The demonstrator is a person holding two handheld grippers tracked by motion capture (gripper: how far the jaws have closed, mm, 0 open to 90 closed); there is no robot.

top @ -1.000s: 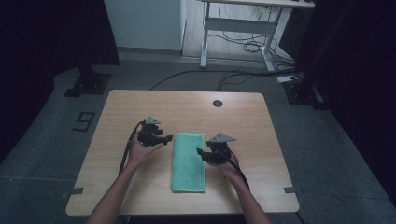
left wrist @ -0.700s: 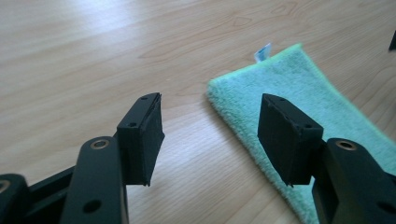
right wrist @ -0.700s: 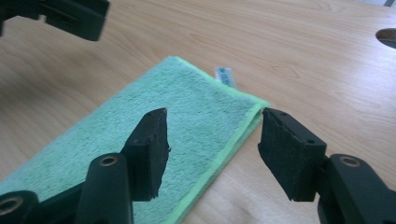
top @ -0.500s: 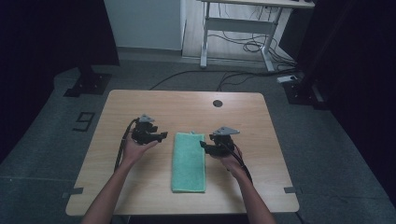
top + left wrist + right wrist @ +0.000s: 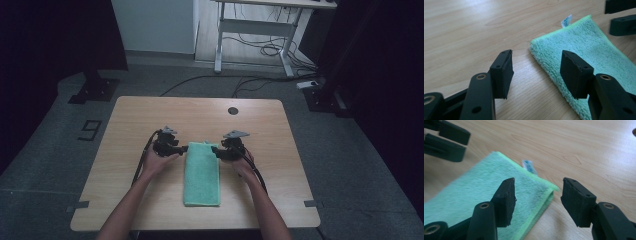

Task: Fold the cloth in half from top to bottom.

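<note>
Both grippers now sit higher in the frame than a second ago, at the far corners of the folded green towel (image 5: 202, 172) at table centre; left gripper (image 5: 183, 148) jaws just closing yet empty, right gripper (image 5: 216, 151) wide, empty; corner pinch looks next.

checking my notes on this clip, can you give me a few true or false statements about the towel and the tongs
1. The green towel lies folded on the wooden table. True.
2. The left tongs are clamped shut on the towel. False: the jaws stand open, a corner of the towel just ahead of them.
3. The right tongs are open at the towel's far corner. True.
4. A white label sticks out at the towel's far edge. True.
5. The towel hangs over the table's edge. False: it lies wholly on the tabletop.
6. Both tongs reach for the towel's near end. False: both are at its far end.
</note>
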